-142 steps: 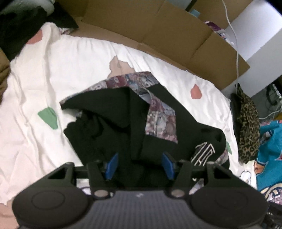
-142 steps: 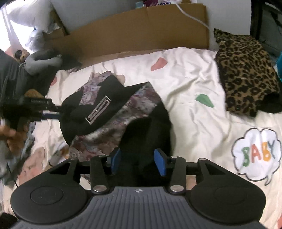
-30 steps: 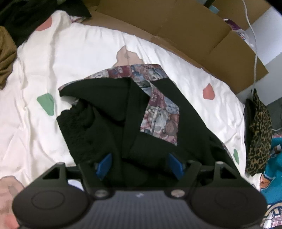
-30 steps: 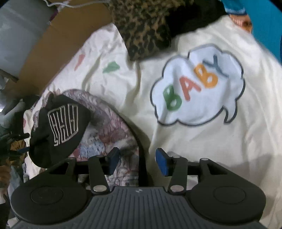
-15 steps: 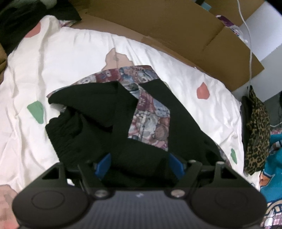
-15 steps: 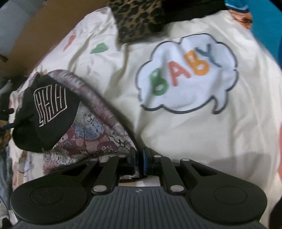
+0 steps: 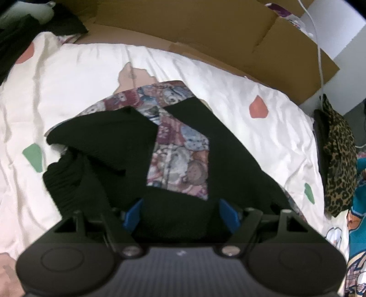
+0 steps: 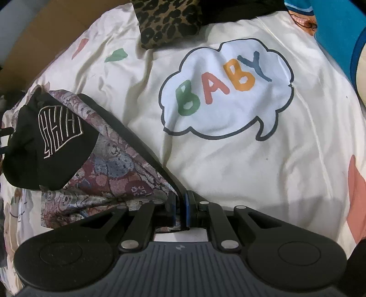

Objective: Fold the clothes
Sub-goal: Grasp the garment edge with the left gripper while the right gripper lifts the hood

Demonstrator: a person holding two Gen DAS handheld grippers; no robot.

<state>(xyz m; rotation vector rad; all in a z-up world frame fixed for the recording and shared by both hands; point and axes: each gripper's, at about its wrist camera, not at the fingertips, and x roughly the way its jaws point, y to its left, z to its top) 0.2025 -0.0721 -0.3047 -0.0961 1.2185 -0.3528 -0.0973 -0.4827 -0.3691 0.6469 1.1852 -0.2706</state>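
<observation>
A black jacket (image 7: 231, 157) with a patchwork teddy-bear lining (image 7: 180, 150) lies crumpled on the white bedsheet (image 7: 80, 75). My left gripper (image 7: 180, 214) hangs over its near end, jaws wide, a bulge of black fabric between the blue pads (image 7: 133, 213) without a visible pinch. In the right wrist view the same jacket (image 8: 114, 169) shows its lining and a black flap with a white line logo (image 8: 57, 132). My right gripper (image 8: 180, 205) is shut on the jacket's black hem where it meets the sheet.
A "BABY" speech-bubble print (image 8: 228, 91) marks the sheet (image 8: 286, 178) to the right of the jacket. A leopard-print cloth (image 8: 169, 20) and blue fabric (image 8: 338, 27) lie at the far edge. Cardboard panels (image 7: 205, 38) stand behind the bed. Dark clothes (image 7: 13, 34) sit at the far left.
My right gripper has closed on the jacket's hem, which lay between open jaws a second ago. The left gripper has drifted slightly over the black fabric, its jaws still wide.
</observation>
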